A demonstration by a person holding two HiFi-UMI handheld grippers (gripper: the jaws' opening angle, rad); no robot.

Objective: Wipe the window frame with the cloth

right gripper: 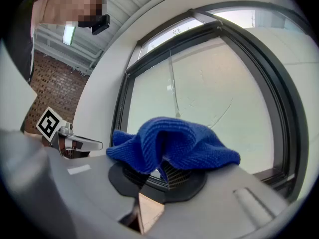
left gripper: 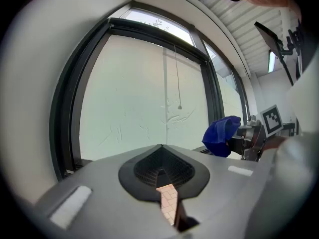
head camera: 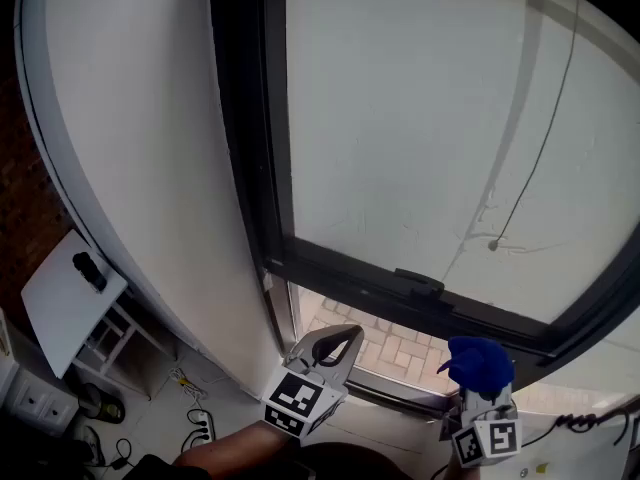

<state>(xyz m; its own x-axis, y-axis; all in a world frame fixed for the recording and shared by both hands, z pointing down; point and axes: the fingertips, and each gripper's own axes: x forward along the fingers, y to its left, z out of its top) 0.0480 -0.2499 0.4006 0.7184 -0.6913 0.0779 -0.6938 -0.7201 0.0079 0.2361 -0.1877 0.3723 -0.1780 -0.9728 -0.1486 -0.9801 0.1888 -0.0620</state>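
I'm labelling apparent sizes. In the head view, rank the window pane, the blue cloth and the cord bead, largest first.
1. window pane
2. blue cloth, enlarged somewhat by nearness to the camera
3. cord bead

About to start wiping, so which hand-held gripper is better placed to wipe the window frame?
Right: the right hand-held gripper grips the blue knitted cloth facing the dark window frame; the left hand-held gripper is shut, empty.

The head view looks steeply down from above, close to the window frame (head camera: 340,273), at its lower left corner. Both gripper views sit lower and nearby, facing up at that frame. All three views share its left upright (left gripper: 64,118).
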